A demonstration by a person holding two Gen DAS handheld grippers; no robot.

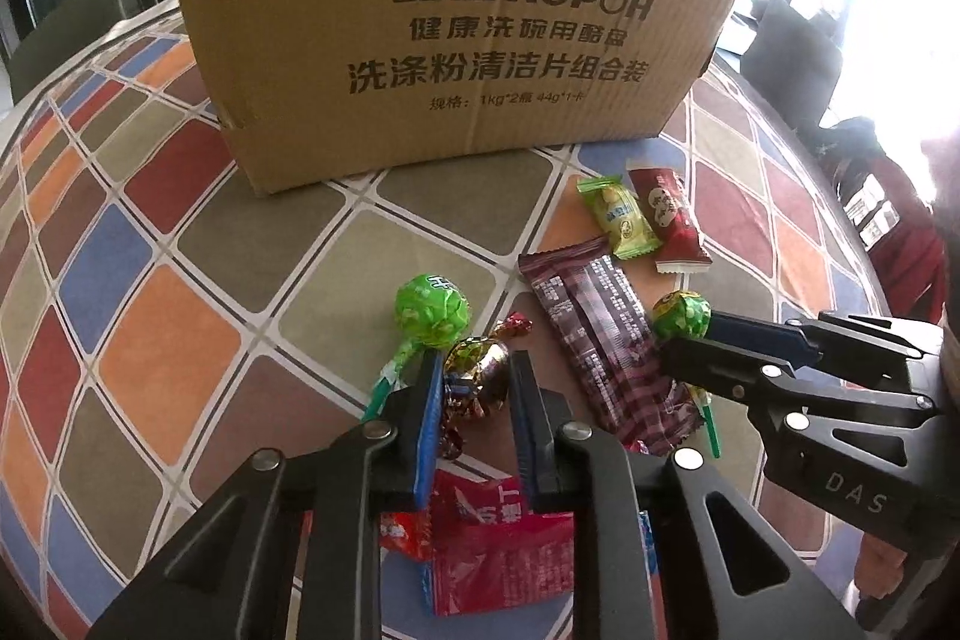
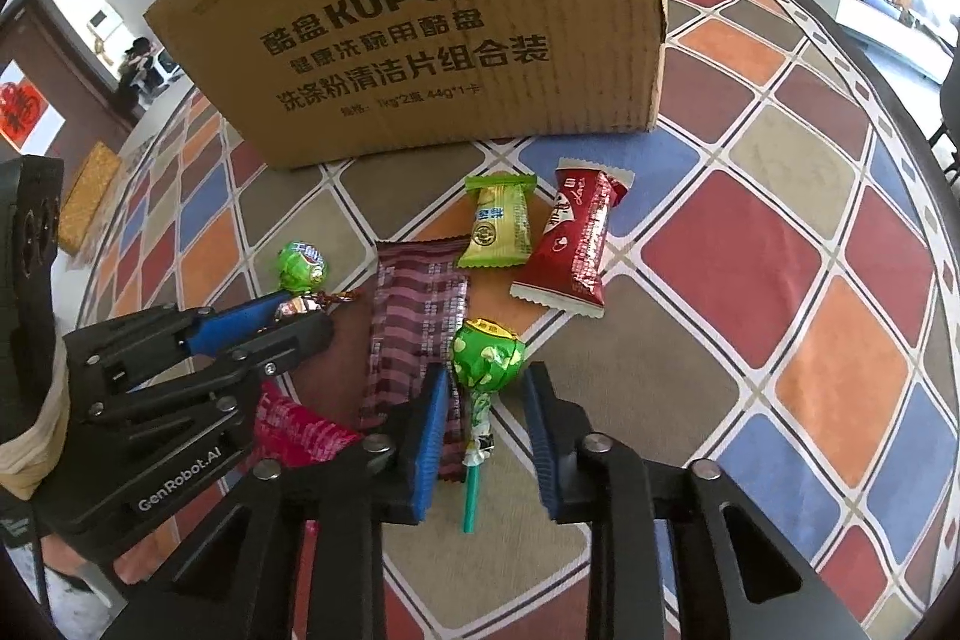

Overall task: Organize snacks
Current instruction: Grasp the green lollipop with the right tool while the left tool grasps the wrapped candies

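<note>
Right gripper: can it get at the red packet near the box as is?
Probably not yet: the right gripper is shut on the green lollipop. Otherwise the way looks free; the red packet lies just ahead on open tablecloth, nothing on top of it.

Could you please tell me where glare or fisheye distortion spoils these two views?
Left wrist view: the upper right corner is blown out white beside the brown cardboard box. Right wrist view: evenly lit, no strong glare. Both views: the checked tablecloth bulges, with dark corners.

Both wrist cameras look steeply down, close over the same snacks (image 1: pixel 606 340).
</note>
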